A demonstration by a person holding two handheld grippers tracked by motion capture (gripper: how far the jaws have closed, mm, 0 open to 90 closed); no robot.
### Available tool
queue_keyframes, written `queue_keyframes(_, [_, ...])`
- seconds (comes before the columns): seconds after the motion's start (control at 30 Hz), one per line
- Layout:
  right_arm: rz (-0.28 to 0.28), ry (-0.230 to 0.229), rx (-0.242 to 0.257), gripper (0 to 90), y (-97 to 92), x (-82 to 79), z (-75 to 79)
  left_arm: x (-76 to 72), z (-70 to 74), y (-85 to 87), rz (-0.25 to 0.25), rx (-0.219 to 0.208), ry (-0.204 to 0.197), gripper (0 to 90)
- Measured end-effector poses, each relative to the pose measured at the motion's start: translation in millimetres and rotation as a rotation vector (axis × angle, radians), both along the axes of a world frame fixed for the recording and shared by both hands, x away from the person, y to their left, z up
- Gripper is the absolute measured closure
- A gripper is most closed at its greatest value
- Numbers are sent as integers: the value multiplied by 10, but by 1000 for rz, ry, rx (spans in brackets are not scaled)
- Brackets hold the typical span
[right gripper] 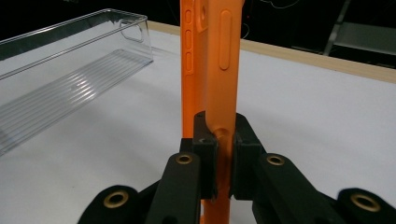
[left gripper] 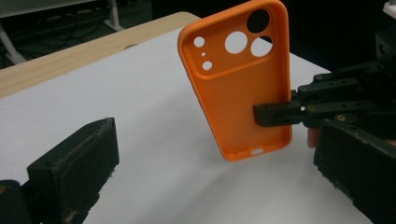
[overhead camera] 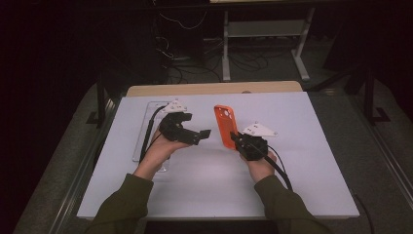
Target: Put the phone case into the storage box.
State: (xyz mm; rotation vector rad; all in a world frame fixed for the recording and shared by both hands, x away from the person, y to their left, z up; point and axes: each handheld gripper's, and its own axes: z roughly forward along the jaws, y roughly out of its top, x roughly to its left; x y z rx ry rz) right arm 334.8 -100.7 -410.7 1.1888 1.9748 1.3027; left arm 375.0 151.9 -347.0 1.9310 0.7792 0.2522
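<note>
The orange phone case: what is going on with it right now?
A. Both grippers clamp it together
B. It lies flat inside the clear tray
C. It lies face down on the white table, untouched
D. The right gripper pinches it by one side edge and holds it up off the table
D: the right gripper has its jaws shut on a side edge of the orange phone case, which stands raised above the table, while the left gripper stays apart from it with jaws open.

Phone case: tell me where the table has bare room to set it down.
Bare: the white table right of the right gripper, and the near strip between the sleeves. Crowded: the left, with the clear tray and left gripper. The phone case hangs mid-table.
</note>
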Motion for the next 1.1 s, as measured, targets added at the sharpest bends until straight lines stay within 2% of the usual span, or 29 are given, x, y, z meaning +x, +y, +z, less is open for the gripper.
queue_keyframes(0.33, [3,-13,1,816,52,-35,16,-13,-48,-80,24,-43,1,0])
queue_keyframes(0.63, [30,-9,7,816,149,-72,0,-22,-73,-107,33,-60,-2,0])
queue_keyframes(0.73, [37,-13,0,816,172,-91,5,-28,-78,-116,36,-64,11,0])
queue_keyframes(1.1, [75,-20,-14,816,253,-140,3,-29,-123,-156,31,-85,15,0])
